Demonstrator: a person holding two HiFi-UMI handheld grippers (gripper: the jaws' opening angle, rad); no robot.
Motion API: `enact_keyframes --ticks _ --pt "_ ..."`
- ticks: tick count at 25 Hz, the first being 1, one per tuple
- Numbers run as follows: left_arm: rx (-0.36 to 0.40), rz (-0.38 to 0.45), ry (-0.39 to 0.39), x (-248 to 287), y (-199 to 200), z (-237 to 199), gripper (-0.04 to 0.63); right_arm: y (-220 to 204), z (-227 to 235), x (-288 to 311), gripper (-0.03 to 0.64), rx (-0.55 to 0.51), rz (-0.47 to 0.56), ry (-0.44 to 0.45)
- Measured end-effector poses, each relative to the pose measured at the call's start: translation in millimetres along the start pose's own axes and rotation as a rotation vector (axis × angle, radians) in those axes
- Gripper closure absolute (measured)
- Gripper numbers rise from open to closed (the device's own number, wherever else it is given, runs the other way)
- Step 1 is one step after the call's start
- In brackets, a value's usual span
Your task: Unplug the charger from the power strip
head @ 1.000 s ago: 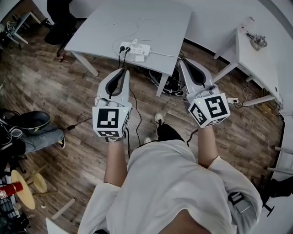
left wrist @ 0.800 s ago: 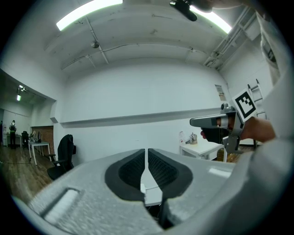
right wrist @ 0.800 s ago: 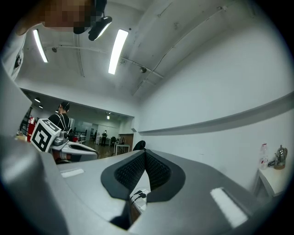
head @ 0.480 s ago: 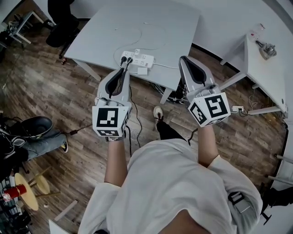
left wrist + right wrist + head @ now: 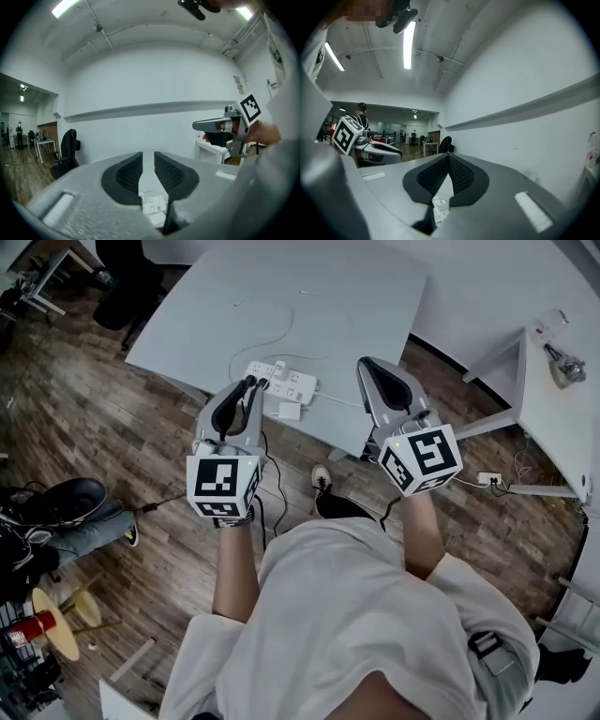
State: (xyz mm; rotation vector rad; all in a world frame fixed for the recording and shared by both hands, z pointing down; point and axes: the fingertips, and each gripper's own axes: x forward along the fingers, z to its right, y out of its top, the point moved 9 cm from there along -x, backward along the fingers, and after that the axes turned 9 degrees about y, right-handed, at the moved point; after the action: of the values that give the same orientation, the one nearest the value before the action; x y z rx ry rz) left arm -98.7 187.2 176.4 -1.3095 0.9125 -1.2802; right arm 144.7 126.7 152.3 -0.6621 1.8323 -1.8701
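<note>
A person in a white shirt is holding two grippers out over the near edge of a light grey desk (image 5: pixel 356 296), above a wood-plank floor (image 5: pixel 112 418). The white power strip (image 5: pixel 289 383) is lying close to that edge, with dark plugs (image 5: pixel 255 381) standing in its left end and dark cables hanging down past the desk. The charger (image 5: pixel 289 412) – a small white block – is sitting just beside the strip's near side; whether it is seated in a socket cannot be made out.

The left gripper (image 5: pixel 249 382) is hanging above the strip's left end, its jaws opening with a narrow gap between the pads and nothing between them. In the left gripper view, the left gripper (image 5: pixel 148 159) is looking down on the strip (image 5: pixel 153 204) and the charger (image 5: pixel 157 219), both ahead and below, apart from the pads.

The right gripper (image 5: pixel 366 364) is poised to the right of the strip, its jaws pressed together and empty – the right gripper view shows the right gripper (image 5: pixel 448 155) with its pads meeting at the tips and the strip (image 5: pixel 438 208) showing below them. A black office chair (image 5: pixel 127 287) is standing beyond the desk's far left corner.
</note>
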Motion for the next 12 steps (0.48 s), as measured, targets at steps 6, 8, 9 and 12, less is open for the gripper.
enact_keyframes --ticks 6,8,9,12 --pt "-0.022 -0.083 0.022 55.9 -17.7 -6.7 0.511 -24.8 44.6 47.3 0.614 0.029 -0.071 0.062" --pt "-0.032 -0.109 0.035 73.7 -25.0 -10.7 0.509 -35.3 58.1 62.6 0.614 0.035 -0.091 0.085" --pt "-0.038 -0.121 0.041 81.7 -28.9 -12.5 0.506 -40.9 64.1 69.4 0.614 0.039 -0.100 0.097" --pt "-0.054 -0.160 0.052 103.7 -40.1 -15.3 0.494 -58.4 81.1 88.3 0.612 0.050 -0.136 0.124"
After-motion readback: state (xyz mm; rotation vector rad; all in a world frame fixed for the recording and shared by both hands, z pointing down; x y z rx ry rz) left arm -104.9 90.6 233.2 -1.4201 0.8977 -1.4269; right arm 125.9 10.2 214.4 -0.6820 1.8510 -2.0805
